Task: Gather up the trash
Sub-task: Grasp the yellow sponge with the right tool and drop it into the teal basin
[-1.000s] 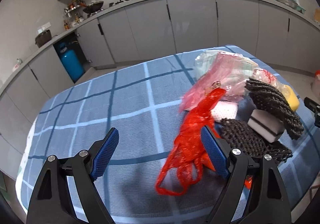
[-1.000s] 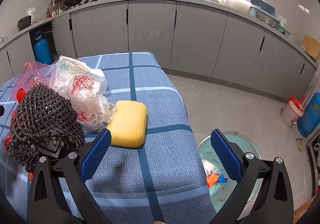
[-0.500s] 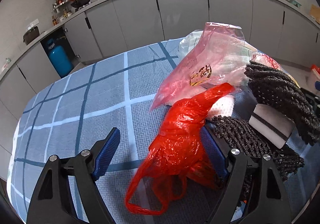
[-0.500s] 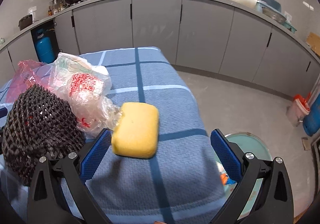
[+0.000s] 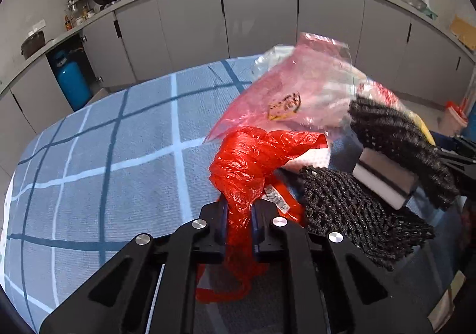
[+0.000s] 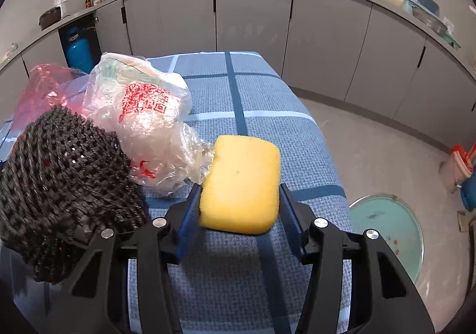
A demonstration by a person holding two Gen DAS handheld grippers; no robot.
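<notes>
My left gripper (image 5: 239,209) is closing, and its blue pads pinch a crumpled red plastic bag (image 5: 253,155) that lies on the blue checked tablecloth (image 5: 119,155). The bag's loose end hangs below the jaws. In the right wrist view my right gripper (image 6: 239,200) is also closing. A yellow sponge (image 6: 244,179) sits between its pads, and both pads touch the sponge's sides near the table's right edge.
A pink bag (image 5: 297,90), black mesh nets (image 5: 357,209) and a white-and-grey sponge block (image 5: 383,179) crowd the table beside the red bag. A clear printed bag (image 6: 142,113) and a black net (image 6: 65,173) lie left of the sponge. A round teal bin (image 6: 386,229) stands on the floor.
Both grippers came down and forward with wide jaws, then closed. The left now grips the red bag and the right now clasps the yellow sponge.
</notes>
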